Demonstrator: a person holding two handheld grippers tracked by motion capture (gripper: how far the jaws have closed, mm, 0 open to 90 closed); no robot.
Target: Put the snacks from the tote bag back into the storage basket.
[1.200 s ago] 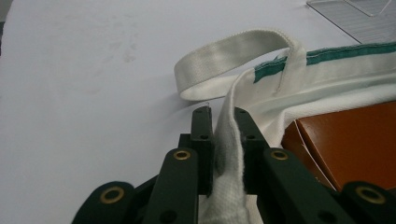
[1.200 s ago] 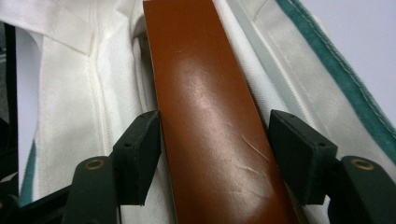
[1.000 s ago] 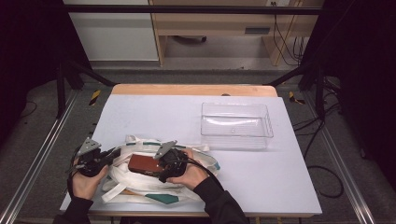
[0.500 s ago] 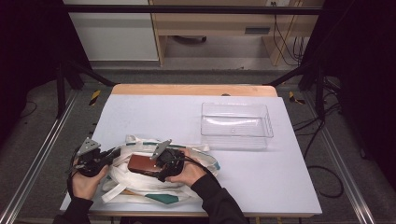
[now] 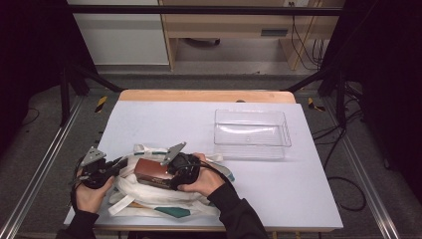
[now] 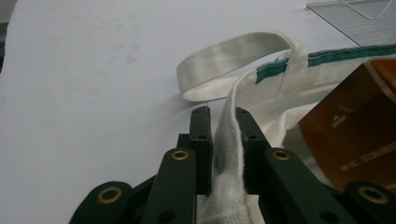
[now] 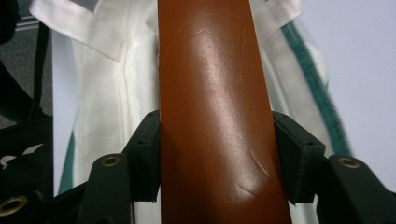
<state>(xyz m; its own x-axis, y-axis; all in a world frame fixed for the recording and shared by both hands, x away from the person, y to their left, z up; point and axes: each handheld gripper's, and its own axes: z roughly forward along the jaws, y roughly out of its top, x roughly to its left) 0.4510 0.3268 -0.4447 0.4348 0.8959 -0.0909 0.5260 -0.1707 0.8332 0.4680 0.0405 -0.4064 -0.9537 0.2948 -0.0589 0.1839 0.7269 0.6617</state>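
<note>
Right now I have the left gripper [image 5: 115, 168] clamped on the bag [image 5: 149, 196] rim, cloth pinched between its jaws in the left gripper view [image 6: 227, 140], holding the mouth up. My right gripper [image 5: 166, 175] grips the brown box [image 5: 152, 173] across its width; in the right gripper view the box [image 7: 212, 116] runs straight out toward 12 o'clock between the jaws. Both sit at the table's [image 5: 174, 119] 7 o'clock corner, the box lying over the bag's opening, with the clear tray [image 5: 251, 133] well apart at 2 o'clock. I judge the step to be loading the box into the bag. Next I need to keep the rim lifted and slide the box toward 9 o'clock, under the cloth, before letting go
</note>
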